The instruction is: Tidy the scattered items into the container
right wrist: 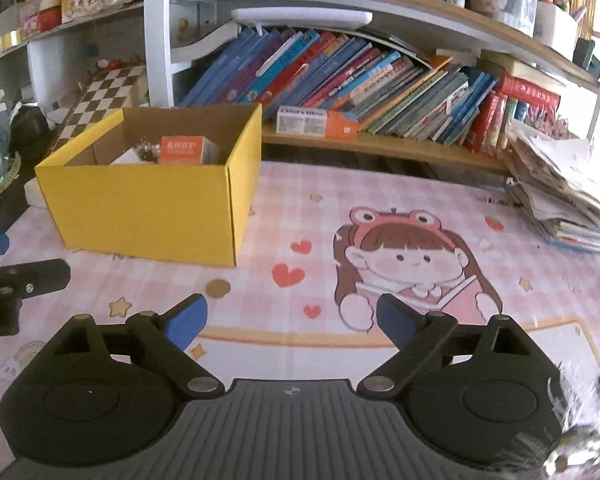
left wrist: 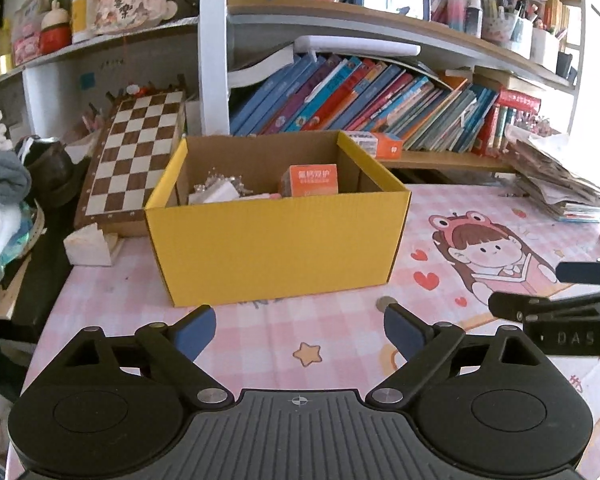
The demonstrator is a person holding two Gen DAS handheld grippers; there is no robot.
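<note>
A yellow cardboard box [left wrist: 272,248] stands on the pink mat just beyond my left gripper [left wrist: 299,332], which is open with nothing between its blue pads. Inside the box lie an orange carton [left wrist: 310,180] and some white and glittery things [left wrist: 216,190]. A small coin [left wrist: 386,303] lies on the mat by the box's near right corner. In the right wrist view the same box [right wrist: 152,212] is at the left and the coin [right wrist: 217,288] lies just ahead of the left pad. My right gripper [right wrist: 290,322] is open and empty over the mat.
A low shelf of leaning books [right wrist: 360,80] runs behind the mat, with an orange and white carton [right wrist: 318,123] on it. A chessboard [left wrist: 134,160] leans left of the box. A paper stack [right wrist: 560,196] sits at the right, cloth and clutter [left wrist: 0,200] at the left.
</note>
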